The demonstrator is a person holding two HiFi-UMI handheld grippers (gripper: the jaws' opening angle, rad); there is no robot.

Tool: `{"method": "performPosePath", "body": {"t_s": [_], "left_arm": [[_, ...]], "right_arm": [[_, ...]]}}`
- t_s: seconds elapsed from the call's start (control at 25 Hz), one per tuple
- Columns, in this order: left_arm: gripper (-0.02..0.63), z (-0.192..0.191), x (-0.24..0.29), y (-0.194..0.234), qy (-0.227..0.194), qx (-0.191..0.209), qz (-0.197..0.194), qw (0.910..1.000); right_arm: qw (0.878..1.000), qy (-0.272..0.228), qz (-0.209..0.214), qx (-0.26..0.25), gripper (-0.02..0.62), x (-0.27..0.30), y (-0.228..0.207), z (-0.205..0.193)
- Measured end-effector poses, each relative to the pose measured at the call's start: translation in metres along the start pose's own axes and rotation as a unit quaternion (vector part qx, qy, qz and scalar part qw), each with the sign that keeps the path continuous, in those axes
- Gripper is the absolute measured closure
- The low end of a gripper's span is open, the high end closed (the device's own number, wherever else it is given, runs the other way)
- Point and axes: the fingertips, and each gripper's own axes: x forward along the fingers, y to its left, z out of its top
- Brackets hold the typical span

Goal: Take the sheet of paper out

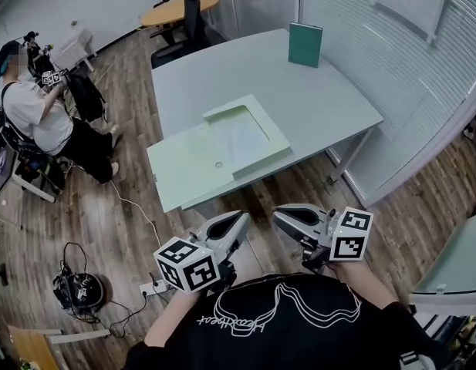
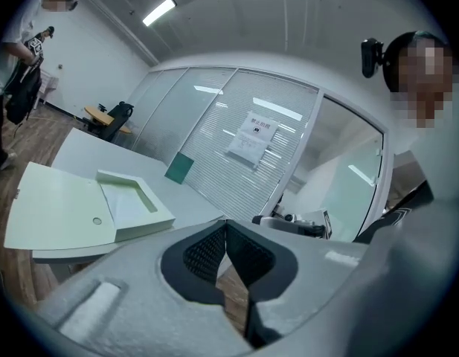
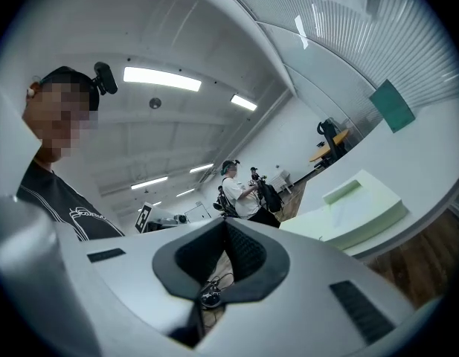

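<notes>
A pale green flat box [image 1: 257, 154] lies at the near end of the grey table [image 1: 330, 106], its lid [image 1: 183, 172] folded out to the left. A white sheet of paper [image 1: 239, 136] rests in the box's recess. Both grippers hang close to my body, short of the table's near edge and below it. The left gripper [image 1: 241, 220] is shut with nothing in it, and so is the right gripper [image 1: 278, 214]. In the left gripper view the box [image 2: 136, 203] shows beyond the shut left gripper [image 2: 226, 233]. The right gripper view has the box [image 3: 363, 199] to the right of the shut right gripper [image 3: 226, 233].
A dark green book [image 1: 305, 45] stands at the table's far end. A seated person [image 1: 37, 118] is at the left. A power strip [image 1: 153, 287] and a headset with cables [image 1: 79, 290] lie on the wooden floor. A glass wall with blinds [image 1: 392, 60] runs along the right.
</notes>
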Motion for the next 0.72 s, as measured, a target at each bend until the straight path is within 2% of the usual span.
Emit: {"method": "performPosePath", "body": {"t_s": [0.36,0.72], "left_arm": [[0.592,0.009,0.012,0.049,0.005,-0.032,0.006,0.9995],[0.592,0.051,0.043,0.126,0.022,-0.071,-0.009,0.9972]], "right_arm": [[1.0,0.004,-0.006,0.022,0.584,0.028,-0.04,0.005],[0.998,-0.003,-0.035,0.047,0.586,0.078,-0.103,0.032]]}}
